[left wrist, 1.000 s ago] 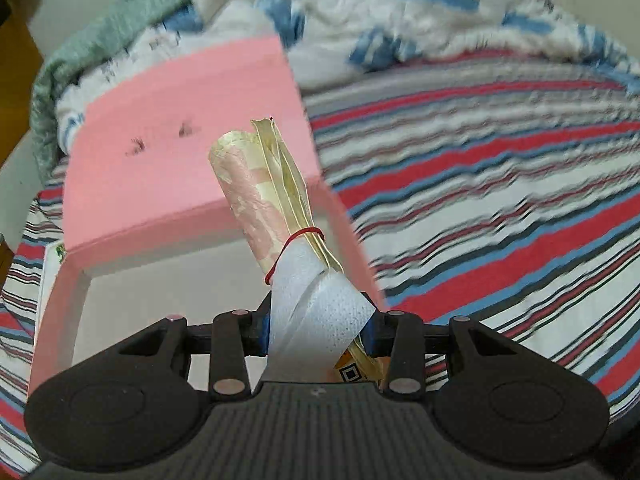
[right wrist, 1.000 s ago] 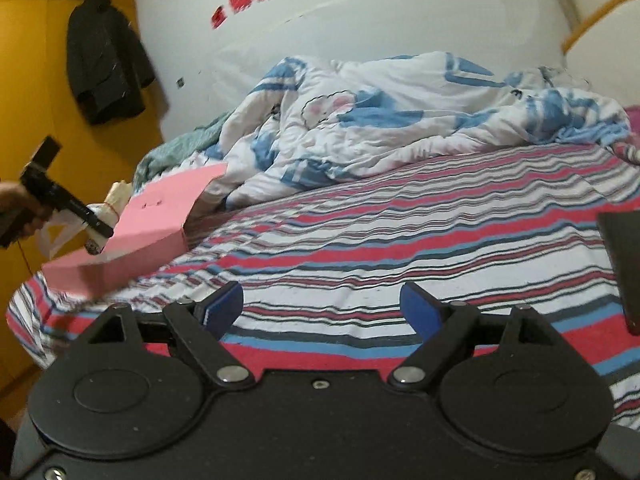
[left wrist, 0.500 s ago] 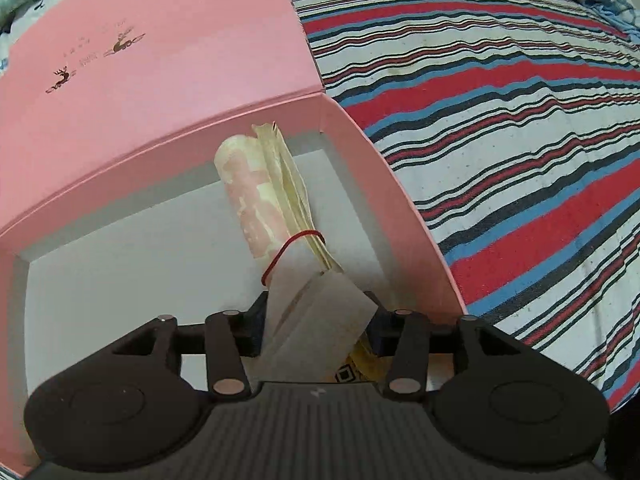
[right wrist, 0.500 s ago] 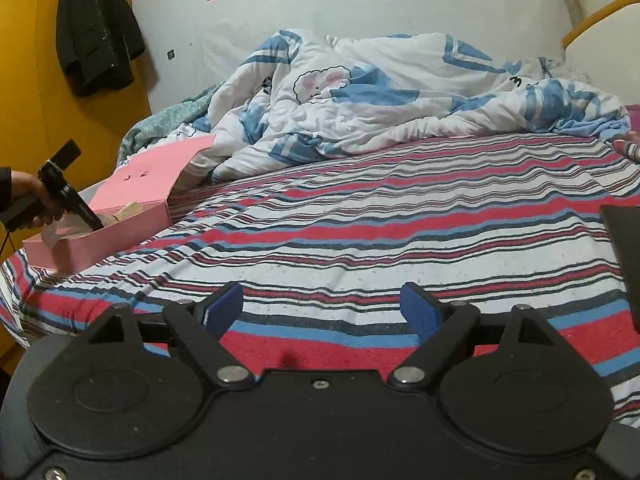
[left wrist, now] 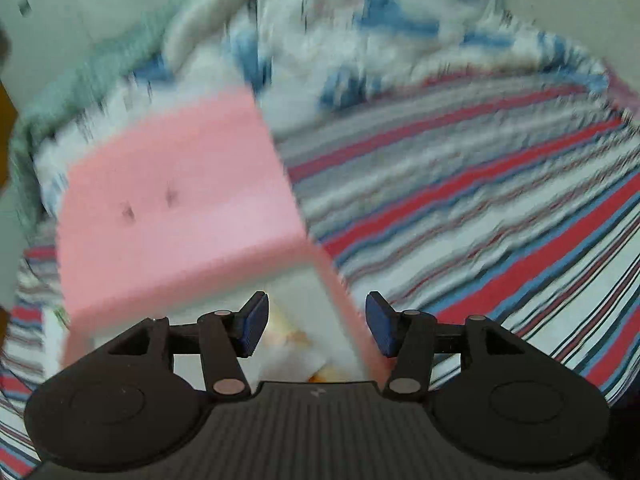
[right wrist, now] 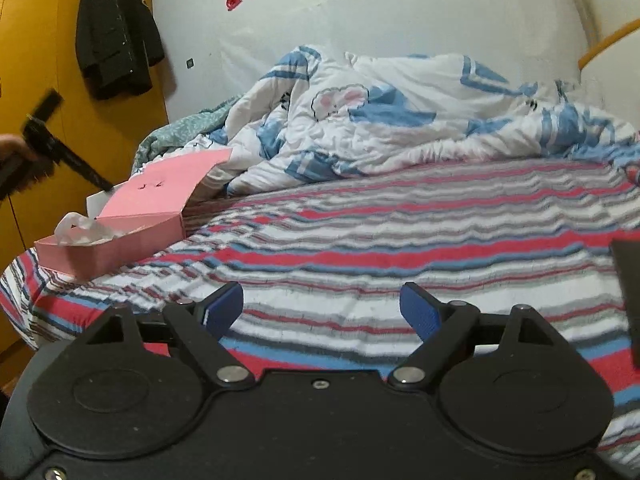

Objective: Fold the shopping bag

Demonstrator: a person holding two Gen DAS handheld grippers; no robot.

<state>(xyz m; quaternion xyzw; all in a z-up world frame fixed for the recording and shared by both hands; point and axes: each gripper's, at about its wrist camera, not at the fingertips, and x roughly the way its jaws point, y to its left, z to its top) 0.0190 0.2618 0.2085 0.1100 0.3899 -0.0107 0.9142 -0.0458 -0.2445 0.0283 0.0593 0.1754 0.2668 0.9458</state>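
the left gripper (left wrist: 316, 324) hangs over the pink box (left wrist: 180, 216), its jaws apart with nothing between them. the rolled shopping bag (left wrist: 288, 334) lies inside the box at six o'clock, blurred. the right gripper (right wrist: 322, 312) hovers above the striped bedsheet (right wrist: 400, 240), jaws spread and empty, the box at ten o'clock.

My left tool (left wrist: 316, 326) sits low in the centre of its own frame, blue pads spread apart with nothing between them, and the view is smeared with blur. My right tool (right wrist: 322, 312) is level at lower centre, fingers wide and empty. At the left edge of the right view, my hand (right wrist: 10, 152) grips the left tool's black handle, angled downward
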